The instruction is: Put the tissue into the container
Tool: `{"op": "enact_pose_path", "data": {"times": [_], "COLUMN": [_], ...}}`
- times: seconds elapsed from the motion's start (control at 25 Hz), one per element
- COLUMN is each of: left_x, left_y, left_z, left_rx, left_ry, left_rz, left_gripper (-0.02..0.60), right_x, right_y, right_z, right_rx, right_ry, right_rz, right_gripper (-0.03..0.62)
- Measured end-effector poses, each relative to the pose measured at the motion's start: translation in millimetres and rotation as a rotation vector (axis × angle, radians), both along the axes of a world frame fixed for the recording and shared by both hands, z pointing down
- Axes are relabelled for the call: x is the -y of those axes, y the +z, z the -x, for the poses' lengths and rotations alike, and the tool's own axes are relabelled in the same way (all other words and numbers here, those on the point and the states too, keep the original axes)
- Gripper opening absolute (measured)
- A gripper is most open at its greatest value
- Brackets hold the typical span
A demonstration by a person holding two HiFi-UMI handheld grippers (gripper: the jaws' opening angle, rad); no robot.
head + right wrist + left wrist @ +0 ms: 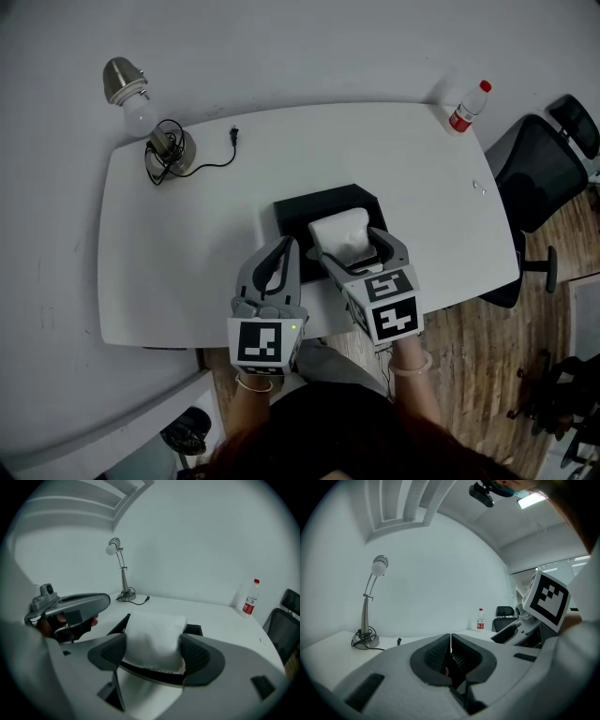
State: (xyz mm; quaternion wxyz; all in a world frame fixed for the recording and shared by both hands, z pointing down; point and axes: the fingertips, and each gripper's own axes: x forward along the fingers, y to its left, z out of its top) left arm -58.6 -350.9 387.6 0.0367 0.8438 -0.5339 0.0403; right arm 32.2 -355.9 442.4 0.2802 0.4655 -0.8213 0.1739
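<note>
At the far left corner of the white worktop (pixel 178 272), a silver desk lamp with a round base (pixel 172 149) is standing with its black cord trailing toward the middle. Near the front edge, the left gripper (pixel 450 641) is hovering with its jaws pressed together and nothing between them. It is sitting just beside the open black rectangular container (pixel 323 205), at that box's left, and does not appear to be touching it.

The container is resting a little in from the middle of the front edge. The soft white tissue pack (pixel 153 637) is hanging over its opening, squeezed from both sides by the right gripper (pixel 152 654), whose jaws are standing fairly wide apart and pressing into the bundle. The pack looks partly lowered into the opening, though how deep is hard to judge (the gripper is covering the near rim in the head view).

A clear plastic bottle with a red cap and label (pixel 466 108) is standing at the far right corner, with a black office chair (pixel 542 169) on the floor beyond the right edge.

The likely trouble is the fit. The pack is bulging between the jaws, so its edge could be catching on the rim and folding over rather than dropping in. Nothing is steadying the container, so a downward push off-centre could be sliding or tipping it. Opening the jaws too early might leave the tissue perched on the rim.
</note>
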Motion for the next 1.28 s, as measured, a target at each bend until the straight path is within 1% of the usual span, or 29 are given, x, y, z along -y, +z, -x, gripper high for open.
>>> {"op": "enact_pose_path", "data": {"times": [0.08, 0.32, 0.52, 0.76, 1.28], "left_x": [1, 8, 12, 20, 28], "left_y": [1, 6, 9, 12, 19], "left_z": [0, 5, 8, 13, 25], "left_rx": [-0.009, -0.003, -0.01, -0.021, -0.036], "left_ry": [-0.003, -0.004, -0.006, -0.015, -0.032], "left_rz": [0.009, 0.01, 0.016, 0.024, 0.039], "left_gripper": [0.028, 0.028, 0.028, 0.028, 0.028], "right_x": [1, 4, 5, 5, 8], "right_y": [4, 14, 23, 31, 47], "right_z": [2, 5, 7, 11, 11], "right_rx": [-0.004, -0.04, -0.062, -0.103, -0.2], "right_ry": [-0.005, -0.024, -0.032, -0.055, -0.075], "right_rz": [0.02, 0.078, 0.109, 0.155, 0.256], "right_gripper": [0.383, 0.383, 0.383, 0.383, 0.383]}}
